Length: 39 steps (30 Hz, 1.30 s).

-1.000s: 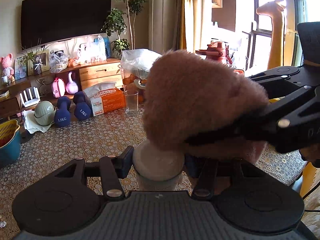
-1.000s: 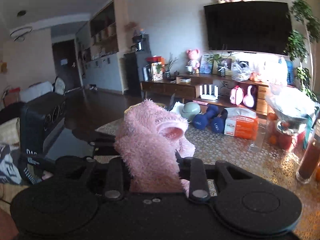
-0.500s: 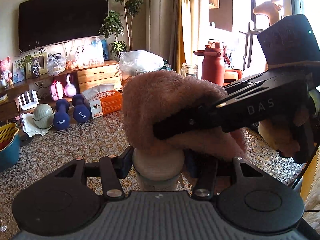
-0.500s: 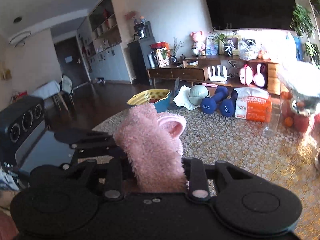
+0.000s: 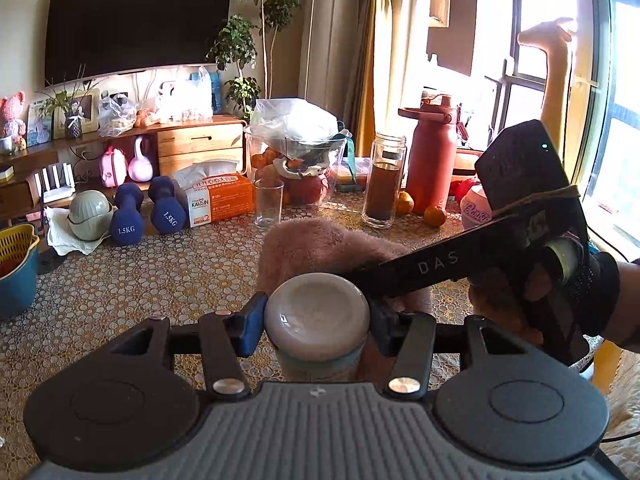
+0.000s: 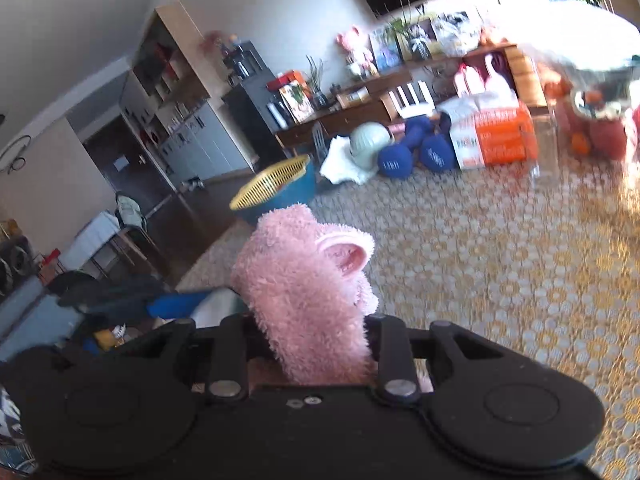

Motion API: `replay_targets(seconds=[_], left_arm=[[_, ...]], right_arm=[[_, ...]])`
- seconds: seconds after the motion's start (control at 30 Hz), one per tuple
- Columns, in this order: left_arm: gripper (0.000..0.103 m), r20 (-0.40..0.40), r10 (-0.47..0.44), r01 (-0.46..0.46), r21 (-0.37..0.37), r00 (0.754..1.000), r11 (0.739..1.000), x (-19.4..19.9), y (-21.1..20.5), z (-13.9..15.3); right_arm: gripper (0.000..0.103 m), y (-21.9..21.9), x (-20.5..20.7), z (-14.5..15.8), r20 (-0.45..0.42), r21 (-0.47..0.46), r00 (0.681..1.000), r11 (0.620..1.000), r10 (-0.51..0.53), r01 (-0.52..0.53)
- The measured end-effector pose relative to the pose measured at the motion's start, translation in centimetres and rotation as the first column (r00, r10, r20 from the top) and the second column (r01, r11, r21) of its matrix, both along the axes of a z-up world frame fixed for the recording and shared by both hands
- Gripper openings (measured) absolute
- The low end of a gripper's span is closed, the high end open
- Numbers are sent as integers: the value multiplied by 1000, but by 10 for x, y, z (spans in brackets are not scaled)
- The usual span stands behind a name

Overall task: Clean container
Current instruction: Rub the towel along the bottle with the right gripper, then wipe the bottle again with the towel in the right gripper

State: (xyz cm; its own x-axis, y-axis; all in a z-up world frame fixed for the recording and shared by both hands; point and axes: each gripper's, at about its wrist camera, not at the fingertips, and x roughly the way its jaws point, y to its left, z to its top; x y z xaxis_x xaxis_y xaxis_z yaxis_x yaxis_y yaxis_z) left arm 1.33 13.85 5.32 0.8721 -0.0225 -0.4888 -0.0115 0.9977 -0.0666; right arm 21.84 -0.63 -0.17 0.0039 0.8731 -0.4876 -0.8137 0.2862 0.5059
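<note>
The left tool (image 5: 316, 318) pinched a lidded container (image 5: 318, 320) at its neck, low over the desk (image 5: 140, 280); the right tool (image 6: 308, 336), reaching in from 3 o'clock in a gloved hand (image 5: 576, 292), gripped a pink fluffy cloth (image 6: 304, 292) just behind the lid; the container's body stayed hidden.

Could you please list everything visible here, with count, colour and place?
Container: one, white-lidded, between left gripper's fingers.
Cloth: one, pink, fluffy, in right gripper, just behind the container.
Dumbbells: two, blue, far table edge.
Tissue box: one, orange.
Glass: one, clear, empty.
Jar: one, clear, brown contents.
Bottle: one, red.
Basket: one, yellow in blue tub, left.
Left gripper: black, blue pads.
Right gripper: black.
Hand: one, gloved.
</note>
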Motion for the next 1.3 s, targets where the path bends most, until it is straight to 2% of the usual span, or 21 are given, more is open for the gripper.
replay_targets(seconds=[0.1, 0.2, 0.33, 0.43, 0.53, 0.7, 0.8, 0.87, 0.97, 1.07, 1.13, 1.3], left_arm=[[52, 1, 3, -3, -20, 1000, 1000, -5, 5, -1], [52, 3, 9, -9, -39, 1000, 999, -11, 9, -3], [52, 4, 16, -16, -56, 1000, 998, -18, 13, -5], [52, 4, 14, -14, -55, 1000, 998, -25, 13, -6], [52, 4, 26, -26, -71, 1000, 997, -34, 14, -9], [52, 6, 56, -55, -109, 998, 993, -51, 19, -18], [52, 4, 66, -65, -127, 998, 990, -57, 21, -22], [52, 2, 70, -69, -134, 998, 989, -59, 22, -23], [52, 1, 68, -67, -129, 998, 989, -61, 21, -24], [52, 3, 65, -64, -124, 998, 990, -60, 20, -24], [52, 4, 64, -63, -119, 998, 991, -59, 19, -24], [52, 7, 51, -50, -89, 999, 995, -58, 14, -22]], right_arm=[[27, -3, 7, -18, -99, 16, 995, 1000, -22, 23], [28, -6, 9, -33, -163, 4, 986, 999, -41, 43], [28, -10, 7, -45, -179, -29, 982, 998, -68, 64], [28, -10, 1, -45, -120, -75, 990, 995, -74, 65], [27, -6, -10, -38, 9, -155, 999, 987, -53, 53], [27, 1, -35, -20, 219, -252, 976, 967, 15, 41], [27, 1, -44, -5, 275, -238, 961, 970, 23, 45], [27, 1, -49, 9, 276, -198, 961, 980, 32, 24], [27, 2, -64, 37, 278, -106, 956, 992, 90, -63], [27, 7, -86, 67, 312, -43, 931, 982, 190, -186], [27, 12, -99, 79, 335, -35, 907, 966, 254, -258], [28, 34, -132, 81, 411, -162, 817, 914, 405, -372]])
